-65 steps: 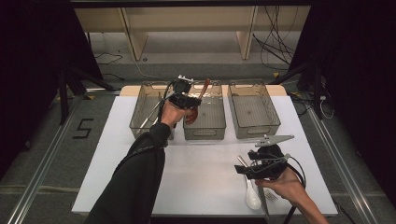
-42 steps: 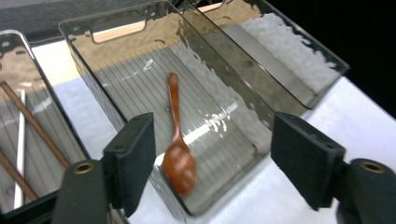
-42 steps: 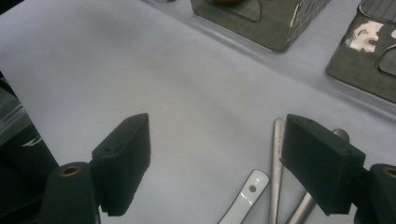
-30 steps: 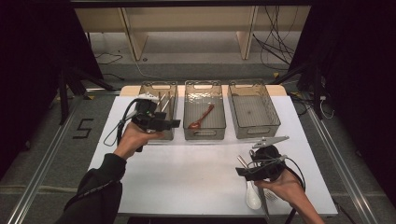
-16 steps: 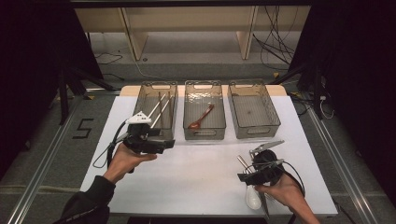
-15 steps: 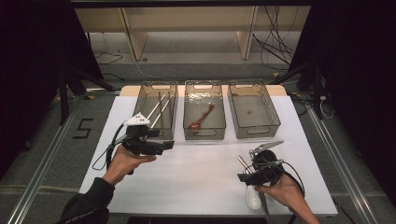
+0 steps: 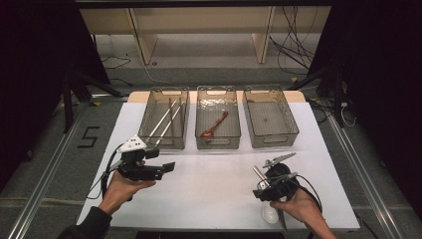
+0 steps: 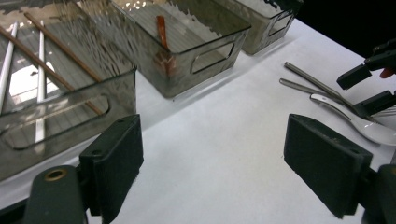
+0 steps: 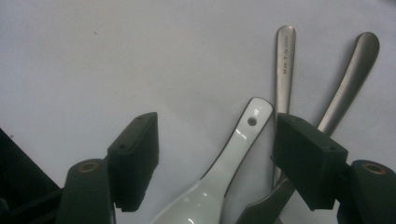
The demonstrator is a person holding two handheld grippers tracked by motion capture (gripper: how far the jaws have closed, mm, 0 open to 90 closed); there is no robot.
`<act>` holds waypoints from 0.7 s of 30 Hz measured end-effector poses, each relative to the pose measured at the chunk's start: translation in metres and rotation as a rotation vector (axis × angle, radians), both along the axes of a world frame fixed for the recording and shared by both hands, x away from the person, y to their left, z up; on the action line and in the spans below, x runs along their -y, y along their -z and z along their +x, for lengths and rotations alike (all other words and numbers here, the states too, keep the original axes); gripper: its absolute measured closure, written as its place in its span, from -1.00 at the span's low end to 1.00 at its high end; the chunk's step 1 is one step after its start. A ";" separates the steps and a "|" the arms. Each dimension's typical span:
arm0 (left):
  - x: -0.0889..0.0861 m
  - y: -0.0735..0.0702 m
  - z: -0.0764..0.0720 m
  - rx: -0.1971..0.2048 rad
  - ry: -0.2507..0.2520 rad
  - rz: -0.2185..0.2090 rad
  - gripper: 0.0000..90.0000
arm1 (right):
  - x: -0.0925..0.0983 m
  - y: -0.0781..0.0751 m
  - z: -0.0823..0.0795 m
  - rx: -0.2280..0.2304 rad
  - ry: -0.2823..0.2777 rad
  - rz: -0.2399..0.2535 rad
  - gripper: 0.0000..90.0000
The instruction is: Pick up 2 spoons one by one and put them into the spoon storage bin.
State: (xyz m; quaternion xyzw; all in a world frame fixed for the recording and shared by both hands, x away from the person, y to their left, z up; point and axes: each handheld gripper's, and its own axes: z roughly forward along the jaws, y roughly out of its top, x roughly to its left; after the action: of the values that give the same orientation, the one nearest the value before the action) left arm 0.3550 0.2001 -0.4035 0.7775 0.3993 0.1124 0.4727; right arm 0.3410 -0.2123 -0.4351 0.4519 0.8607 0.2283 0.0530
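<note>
My left gripper (image 7: 168,168) hovers open and empty over the near left of the white table (image 7: 214,184); in the left gripper view its jaws (image 8: 219,172) frame bare tabletop. Open too, my right gripper (image 7: 266,195) is at the near right, low over a white ceramic spoon (image 7: 270,213). In the right gripper view the spoon's handle (image 9: 236,151) lies between the jaws of that gripper (image 9: 219,156), untouched. Two metal utensil handles (image 9: 285,60) lie beside it. A red-brown spoon (image 7: 215,124) rests in the middle bin (image 7: 218,142).
Three clear bins stand in a row at the back. The left bin (image 7: 161,142) holds chopsticks (image 7: 166,119); the right bin (image 7: 271,137) looks empty. The near table edge runs just behind my right hand (image 7: 298,209).
My left gripper let go of the red-brown spoon in the middle bin, then drew back toward the near left, empty. The right gripper has barely moved.
</note>
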 end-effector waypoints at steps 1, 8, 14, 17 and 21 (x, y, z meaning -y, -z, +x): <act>-0.001 0.001 -0.001 -0.001 -0.005 0.005 -0.58 | 0.000 0.000 0.000 -0.007 0.003 -0.001 -0.25; -0.005 0.003 -0.009 0.010 -0.006 0.032 -0.58 | 0.002 0.006 0.003 -0.048 0.008 -0.012 -0.13; -0.003 0.004 -0.012 0.014 0.008 0.039 -0.58 | 0.002 0.009 0.003 -0.071 0.010 -0.017 -0.05; -0.003 0.004 -0.014 0.014 0.012 0.040 -0.58 | 0.002 0.011 0.003 -0.090 0.007 -0.031 -0.02; -0.005 0.004 -0.016 0.012 0.010 0.035 -0.59 | 0.003 0.015 0.004 -0.108 0.010 -0.049 0.06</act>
State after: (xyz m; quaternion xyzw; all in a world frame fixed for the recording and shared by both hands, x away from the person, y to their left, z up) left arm 0.3390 0.2048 -0.4077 0.7869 0.3905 0.1219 0.4620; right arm 0.3455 -0.2151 -0.4499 0.4665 0.8654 0.1821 0.0189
